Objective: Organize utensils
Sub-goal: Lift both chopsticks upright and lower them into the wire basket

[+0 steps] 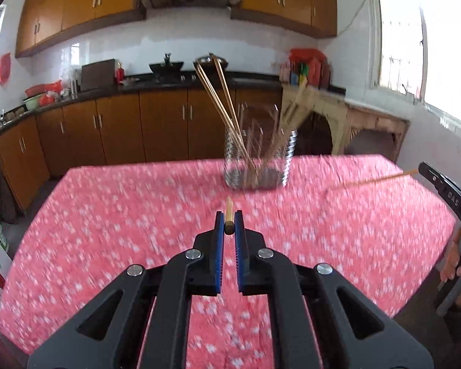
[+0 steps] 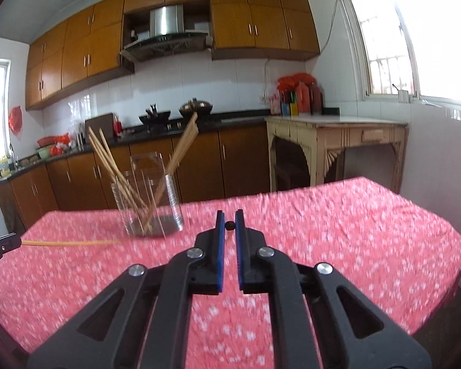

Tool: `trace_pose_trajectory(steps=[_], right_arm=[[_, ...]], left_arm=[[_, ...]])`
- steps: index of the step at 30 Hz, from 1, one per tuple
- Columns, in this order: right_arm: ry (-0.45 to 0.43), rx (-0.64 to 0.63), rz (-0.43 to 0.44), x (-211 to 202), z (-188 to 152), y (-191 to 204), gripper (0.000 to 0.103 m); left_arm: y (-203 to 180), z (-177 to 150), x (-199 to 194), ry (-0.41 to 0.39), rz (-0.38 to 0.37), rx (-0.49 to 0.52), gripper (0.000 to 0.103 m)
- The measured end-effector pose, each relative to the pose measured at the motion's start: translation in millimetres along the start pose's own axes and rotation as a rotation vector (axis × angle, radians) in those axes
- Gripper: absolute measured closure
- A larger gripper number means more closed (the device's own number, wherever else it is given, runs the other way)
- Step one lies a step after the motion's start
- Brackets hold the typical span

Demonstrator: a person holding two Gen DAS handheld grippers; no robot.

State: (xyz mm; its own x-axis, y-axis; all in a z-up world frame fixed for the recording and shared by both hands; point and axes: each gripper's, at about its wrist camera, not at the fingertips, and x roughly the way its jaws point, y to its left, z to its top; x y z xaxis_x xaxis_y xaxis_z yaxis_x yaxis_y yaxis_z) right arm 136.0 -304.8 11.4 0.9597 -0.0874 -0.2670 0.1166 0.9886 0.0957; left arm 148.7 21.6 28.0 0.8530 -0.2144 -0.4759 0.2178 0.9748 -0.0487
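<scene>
each tool, left tool point(image 1: 229, 226) and right tool point(image 2: 229, 225), clamps one chopstick point(image 1: 229, 215); next, seemingly, tip both into the jar point(image 2: 149, 198).

Right gripper point(image 2: 229, 220) clamped on dark end of a thin chopstick point(image 2: 229, 225); clear ribbed plastic jar point(image 2: 150, 203) holding wooden chopsticks point(image 2: 113, 166) upright on pink floral tablecloth point(image 2: 338, 230)
</scene>
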Motion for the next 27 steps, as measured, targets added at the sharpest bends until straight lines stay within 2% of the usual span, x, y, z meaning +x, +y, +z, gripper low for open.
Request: trace_pose_trajectory(steps=[3,14,21,27], right_arm=[[-0.027,-0.002,0.01,4,21,4,0.095],[-0.083,0.034,0.054,26,78,8,0.095],[-0.106,0.04,0.101,41,109,24,0.095],[-0.122,0.034,0.143,47,123,36,0.095]], left_arm=[[9,22,1,-0.03,0.008,-0.029,0.097],[30,68,1,-0.119,0.051,-0.068,0.097],[34,90,7,-0.144,0.058,-0.068,0.097],[35,106,14,-0.143,0.042,-0.071,0.097]])
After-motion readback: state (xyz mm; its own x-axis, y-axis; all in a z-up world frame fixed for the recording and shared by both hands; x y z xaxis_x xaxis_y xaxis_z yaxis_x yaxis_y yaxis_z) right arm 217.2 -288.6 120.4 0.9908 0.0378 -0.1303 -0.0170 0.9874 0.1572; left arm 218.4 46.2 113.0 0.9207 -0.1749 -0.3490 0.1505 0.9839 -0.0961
